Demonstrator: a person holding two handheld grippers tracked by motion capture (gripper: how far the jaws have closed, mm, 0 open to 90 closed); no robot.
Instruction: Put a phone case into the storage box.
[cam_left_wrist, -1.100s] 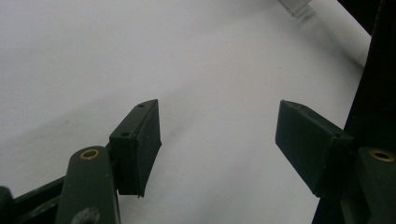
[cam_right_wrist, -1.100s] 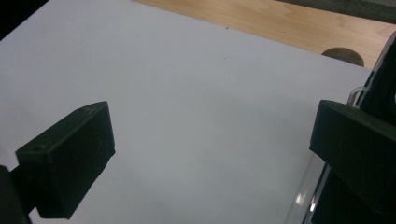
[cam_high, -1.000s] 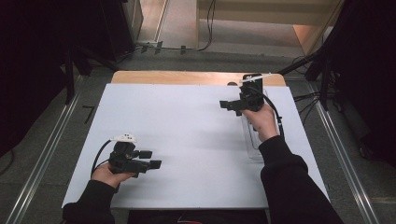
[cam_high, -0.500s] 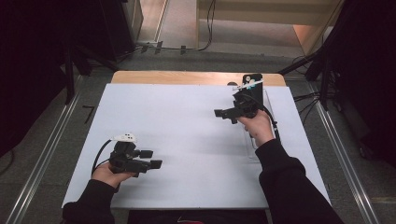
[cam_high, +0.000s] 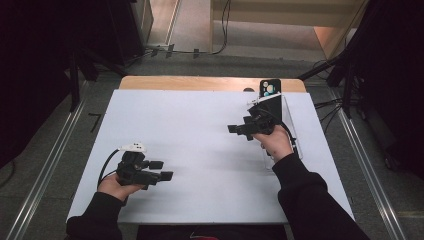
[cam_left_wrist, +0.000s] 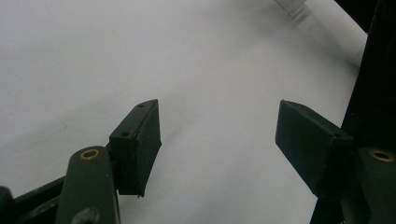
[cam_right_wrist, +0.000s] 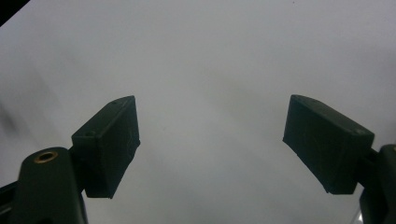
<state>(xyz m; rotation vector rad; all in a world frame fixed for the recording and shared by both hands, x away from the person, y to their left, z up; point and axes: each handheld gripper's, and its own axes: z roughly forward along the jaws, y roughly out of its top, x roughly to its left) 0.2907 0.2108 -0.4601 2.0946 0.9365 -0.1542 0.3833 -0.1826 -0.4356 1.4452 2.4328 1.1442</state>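
High view: white table top (cam_high: 200, 135), both of your hands over it, well apart from each other.
Left gripper (cam_high: 162, 170): near the table's front left edge, jaws pointing toward the right side of the table. Your left hand (cam_high: 116, 186) wraps its body; cable loops off to the left.
Left jaws: standing apart, nothing between them. In the left gripper view both pads (cam_left_wrist: 140, 144) hang over bare white surface.
Right gripper (cam_high: 239, 131): right half of the table, toward the far side, jaws pointing left. Your right hand (cam_high: 275, 145) grips it from behind.
Right jaws: have just been closing a little, yet the gap is wide and nothing sits in it. In the right gripper view both pads (cam_right_wrist: 109, 142) face plain white table.
Clear stand (cam_high: 290, 125): transparent holder at the right edge of the table, just behind and beside your right hand. Can't tell whether your hand touches it.
Phone (cam_high: 270, 88): dark, camera ring visible, propped upright at the far end of the clear stand, close to the wooden strip (cam_high: 200, 83) along the table's far edge. It sits just beyond the right gripper, not between its jaws.
Sleeves: dark, both forearms enter from the bottom of the high view.
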